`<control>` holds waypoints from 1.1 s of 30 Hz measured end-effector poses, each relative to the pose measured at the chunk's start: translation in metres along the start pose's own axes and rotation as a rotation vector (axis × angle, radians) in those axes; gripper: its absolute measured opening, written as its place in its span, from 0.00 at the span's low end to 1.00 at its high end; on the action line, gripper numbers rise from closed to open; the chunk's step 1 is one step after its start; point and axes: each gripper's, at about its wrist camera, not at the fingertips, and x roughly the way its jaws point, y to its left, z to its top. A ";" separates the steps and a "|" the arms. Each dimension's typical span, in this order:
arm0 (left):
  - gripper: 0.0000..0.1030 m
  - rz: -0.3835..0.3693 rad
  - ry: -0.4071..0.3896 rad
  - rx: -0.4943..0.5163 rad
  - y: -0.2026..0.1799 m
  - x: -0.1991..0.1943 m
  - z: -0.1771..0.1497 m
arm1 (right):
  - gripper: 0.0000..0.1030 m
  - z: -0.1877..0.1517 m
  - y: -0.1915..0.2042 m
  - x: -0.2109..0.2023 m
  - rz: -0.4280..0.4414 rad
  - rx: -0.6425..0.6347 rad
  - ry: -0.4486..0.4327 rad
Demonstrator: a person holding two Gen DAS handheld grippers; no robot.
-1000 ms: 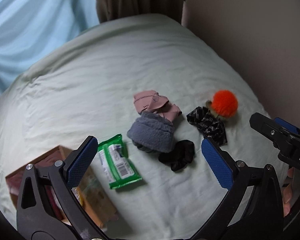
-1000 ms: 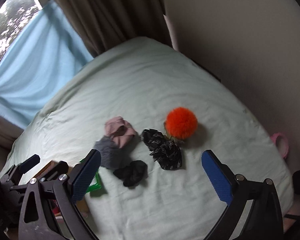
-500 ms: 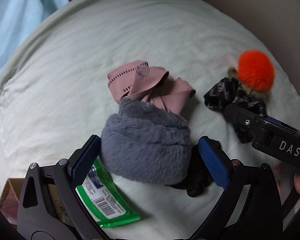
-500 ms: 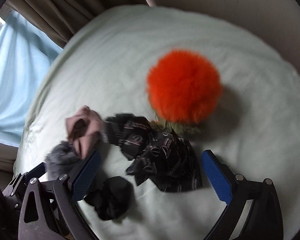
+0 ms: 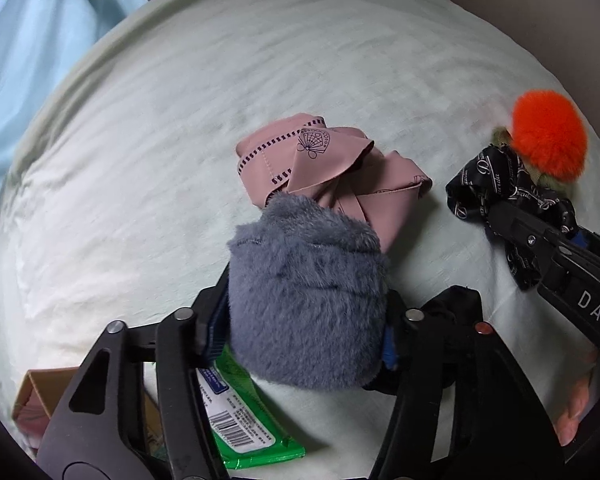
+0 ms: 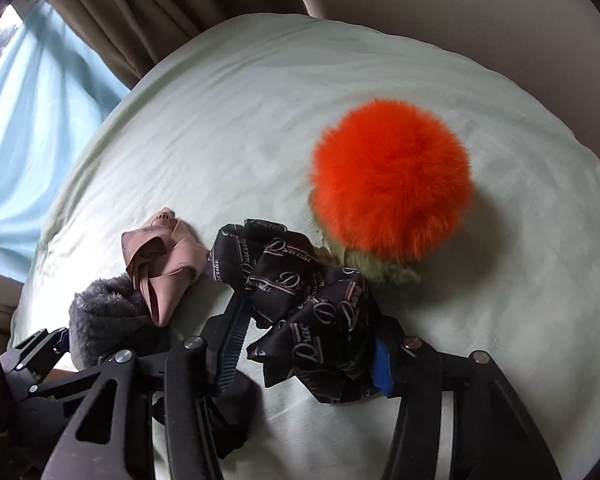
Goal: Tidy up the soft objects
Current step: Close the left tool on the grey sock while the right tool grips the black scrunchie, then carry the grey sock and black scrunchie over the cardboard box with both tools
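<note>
On the pale green bed [image 5: 148, 128] lie several soft things. My left gripper [image 5: 304, 320] is shut on a fluffy grey piece [image 5: 304, 300]; it also shows in the right wrist view [image 6: 100, 312]. A pink folded cloth [image 5: 332, 168] lies just behind it. My right gripper [image 6: 304, 344] is shut on a black printed scrunchie [image 6: 312, 300], also seen in the left wrist view [image 5: 496, 184]. An orange pompom [image 6: 392, 180] lies just beyond the scrunchie. A plain black scrunchie [image 6: 228, 416] lies under the right gripper's left finger.
A green wipes packet [image 5: 244, 432] and a cardboard box [image 5: 40, 396] lie at the bed's near left. A beige wall [image 6: 460, 8] runs along the right side. Brown curtains [image 6: 140, 12] and a blue curtain [image 6: 28, 112] hang at the far end.
Both grippers have come down to the bed and closed: the left on the fluffy grey piece, the right on the black printed scrunchie. Both were open before.
</note>
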 end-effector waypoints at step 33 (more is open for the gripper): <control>0.46 0.053 -0.236 -0.355 0.052 -0.291 -0.055 | 0.33 0.017 0.064 -0.229 0.146 -0.225 -0.129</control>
